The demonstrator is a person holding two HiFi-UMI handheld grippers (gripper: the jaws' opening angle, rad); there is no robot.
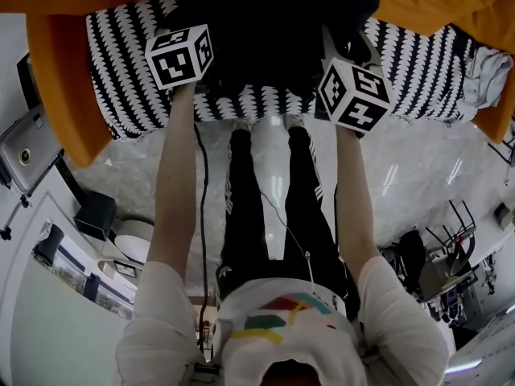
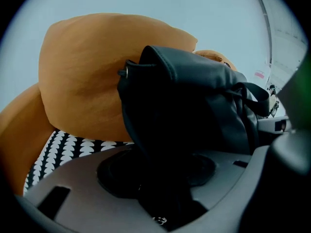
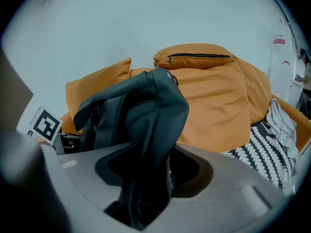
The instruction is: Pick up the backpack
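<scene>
Head view: backpack [image 1: 265, 30] cut off at 12 o'clock, dark detail unreadable; orange cushion [image 1: 56, 79] cropped at 10 o'clock.

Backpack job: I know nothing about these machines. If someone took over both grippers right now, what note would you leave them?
Left gripper: jaws closed on a fold of the black backpack.
Right gripper: gripping the backpack's fabric on its other side.
Backpack: on the patterned sofa seat, against the orange cushions.
Done: both grips look made.
Left: lift it off the seat, probably raising both hands evenly.
</scene>
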